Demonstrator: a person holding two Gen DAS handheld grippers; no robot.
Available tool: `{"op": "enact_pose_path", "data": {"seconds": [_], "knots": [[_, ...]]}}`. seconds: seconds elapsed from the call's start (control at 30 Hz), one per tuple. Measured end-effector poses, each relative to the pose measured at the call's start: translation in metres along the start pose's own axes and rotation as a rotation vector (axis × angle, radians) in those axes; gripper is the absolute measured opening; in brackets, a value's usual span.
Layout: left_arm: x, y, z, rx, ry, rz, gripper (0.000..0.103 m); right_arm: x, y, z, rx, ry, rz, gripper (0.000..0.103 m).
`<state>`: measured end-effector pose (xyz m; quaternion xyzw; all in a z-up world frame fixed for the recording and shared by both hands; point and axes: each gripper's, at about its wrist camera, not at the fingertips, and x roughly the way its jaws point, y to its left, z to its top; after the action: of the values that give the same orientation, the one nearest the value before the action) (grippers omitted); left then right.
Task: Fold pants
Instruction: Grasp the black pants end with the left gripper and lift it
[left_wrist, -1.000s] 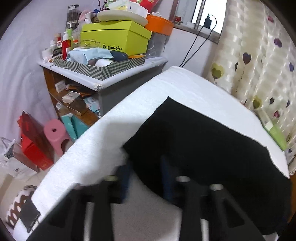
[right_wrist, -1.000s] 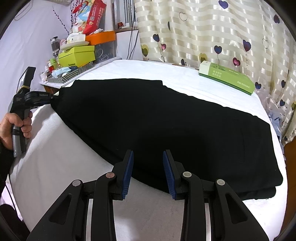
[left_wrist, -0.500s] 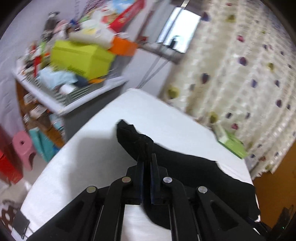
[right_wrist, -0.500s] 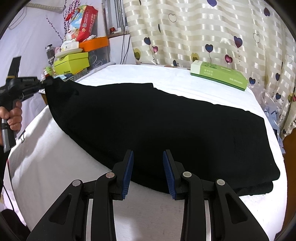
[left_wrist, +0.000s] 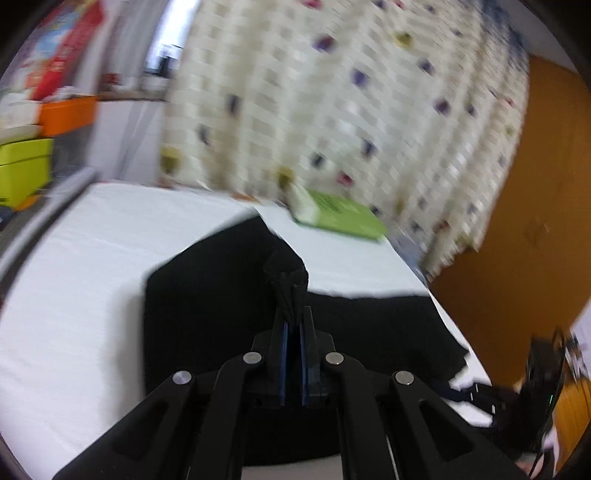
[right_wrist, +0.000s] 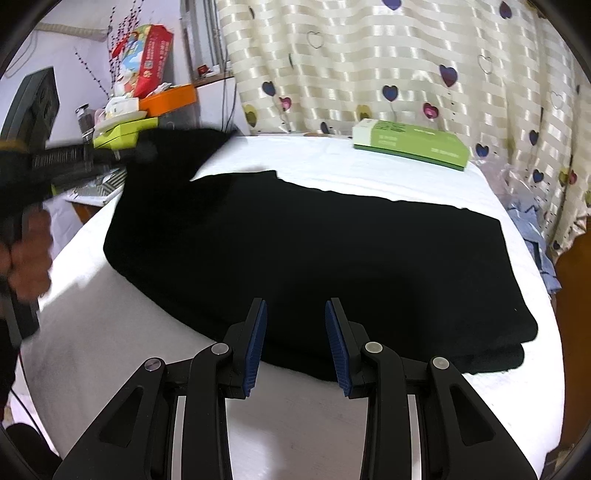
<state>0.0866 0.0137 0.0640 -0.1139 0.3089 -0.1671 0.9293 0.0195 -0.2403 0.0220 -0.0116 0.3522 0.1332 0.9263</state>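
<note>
The left gripper (left_wrist: 291, 291) is raised above the white bed (right_wrist: 110, 354), its fingers clamped on a bunched corner of the black pants (right_wrist: 314, 258), whose remainder lies spread across the bed. The right gripper (right_wrist: 295, 347) hovers level at the pants' near edge, fingers apart and empty.

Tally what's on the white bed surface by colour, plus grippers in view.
Black: 1, the pants
Green: 1, the flat box
Grippers: 2, left gripper shut on a pants end, right gripper open and empty
Total: 4
</note>
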Motion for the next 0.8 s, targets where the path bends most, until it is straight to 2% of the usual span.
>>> {"op": "enact_pose_path", "data": {"seconds": [0.1,0.2,0.27,0.7,0.8], "knots": [[0.028,-0.018,-0.023,0.035,0.093,-0.045,0.006,0.000,-0.006,-0.002,0.016,0.006,-0.004,0.034],[0.054,-0.021,-0.047,0.047,0.191,-0.040,0.006,0.001,-0.010,-0.002,0.030,0.011,-0.002,0.034],[0.062,-0.017,-0.056,0.041,0.224,-0.039,0.006,0.001,-0.011,-0.002,0.035,0.011,0.007,0.034],[0.045,-0.022,-0.065,0.072,0.199,-0.119,0.006,0.009,-0.003,0.004,0.039,0.004,0.065,0.034],[0.048,-0.018,-0.067,0.049,0.233,-0.125,0.007,0.013,-0.002,0.005,0.045,0.013,0.072,0.034]]}}
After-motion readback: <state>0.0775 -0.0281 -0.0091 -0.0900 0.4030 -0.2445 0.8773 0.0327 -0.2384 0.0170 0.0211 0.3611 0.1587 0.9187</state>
